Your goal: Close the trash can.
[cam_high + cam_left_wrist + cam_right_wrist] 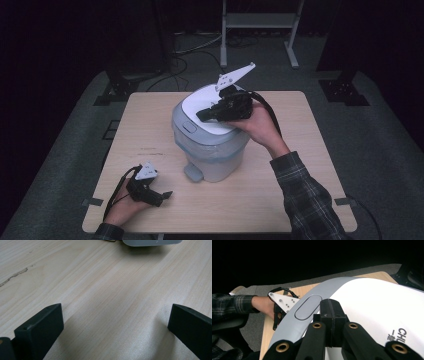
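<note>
Nearest, the left gripper (165, 195) rests on the table (280, 200) by the person's front edge, its jaws spread wide over bare wood with nothing between them. Farther in, at the middle of the table, stands the pedal bin (212, 150), lid (372, 305) down, its foot pedal (193, 173) facing the person. On that lid lies the right gripper (202, 115), jaws pressed together and empty, tips near the grey push button (308, 307). My guess is a press on the lid or button comes next; with no hand steadying the bin, an off-centre push could tip or skate the light body across the smooth wood, or the closed tips could slide off the glossy lid.
</note>
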`<state>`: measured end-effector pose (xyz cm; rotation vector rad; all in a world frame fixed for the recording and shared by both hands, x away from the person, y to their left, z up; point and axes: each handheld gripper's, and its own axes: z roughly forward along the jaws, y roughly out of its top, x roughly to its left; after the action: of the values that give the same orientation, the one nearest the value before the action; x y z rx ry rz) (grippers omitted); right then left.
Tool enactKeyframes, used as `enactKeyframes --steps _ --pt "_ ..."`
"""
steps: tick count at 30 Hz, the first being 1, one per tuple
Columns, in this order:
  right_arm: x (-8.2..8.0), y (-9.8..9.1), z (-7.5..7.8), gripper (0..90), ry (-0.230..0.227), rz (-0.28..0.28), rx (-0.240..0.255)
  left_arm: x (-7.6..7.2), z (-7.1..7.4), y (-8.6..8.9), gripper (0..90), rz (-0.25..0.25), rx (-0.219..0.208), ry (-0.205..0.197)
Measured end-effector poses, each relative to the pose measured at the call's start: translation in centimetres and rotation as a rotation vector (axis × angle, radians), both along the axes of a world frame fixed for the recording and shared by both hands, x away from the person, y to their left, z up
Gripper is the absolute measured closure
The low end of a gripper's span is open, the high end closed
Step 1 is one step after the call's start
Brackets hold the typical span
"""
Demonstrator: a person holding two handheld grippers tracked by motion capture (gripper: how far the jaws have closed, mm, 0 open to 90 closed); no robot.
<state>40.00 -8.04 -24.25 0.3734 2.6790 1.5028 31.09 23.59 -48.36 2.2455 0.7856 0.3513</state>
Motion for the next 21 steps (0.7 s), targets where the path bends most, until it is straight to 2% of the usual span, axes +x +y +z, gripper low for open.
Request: enactKeyframes --steps 1,3,8,10,11,12,13,15,18,21 --pt "0.1 0.1 -0.1 90.0 -0.002 -0.004 -0.028 0.0 0.0 0.0 0.0 -0.001 0.0 0.0" --pt "0.0 0.2 -0.1 90.0 -0.007 -0.003 -0.025 0.0 0.0 0.0 0.0 0.0 -0.002 0.0" --pt "0.4 -0.3 -0.1 90.0 0.022 -0.011 -0.003 0.0 0.0 0.0 0.0 0.002 -0.003 0.0" --pt "0.4 -0.8 -0.1 76.0 0.017 -0.015 0.034 0.0 0.0 0.0 0.0 0.001 -0.003 0.0" --pt "0.4 -0.8 -0.1 76.0 0.017 -0.015 0.034 0.0 0.0 0.0 0.0 0.001 -0.003 0.0" --pt "0.4 -1.2 0.0 71.3 0.025 -0.021 0.055 0.0 0.0 0.0 0.0 0.0 -0.002 0.0" --pt "0.4 -1.4 0.0 65.3 0.018 -0.037 0.053 0.0 0.0 0.0 0.0 0.0 -0.001 0.0" --pt "0.4 -1.9 -0.1 59.5 0.014 -0.059 0.055 0.0 0.0 0.0 0.0 0.001 -0.003 0.0" --pt "0.3 -2.7 -0.2 44.9 -0.008 -0.093 0.066 0.0 0.0 0.0 0.0 0.001 -0.003 0.0" --pt "0.0 -3.8 -0.2 37.8 -0.032 -0.128 0.086 0.0 0.0 0.0 0.0 0.001 -0.003 0.0"
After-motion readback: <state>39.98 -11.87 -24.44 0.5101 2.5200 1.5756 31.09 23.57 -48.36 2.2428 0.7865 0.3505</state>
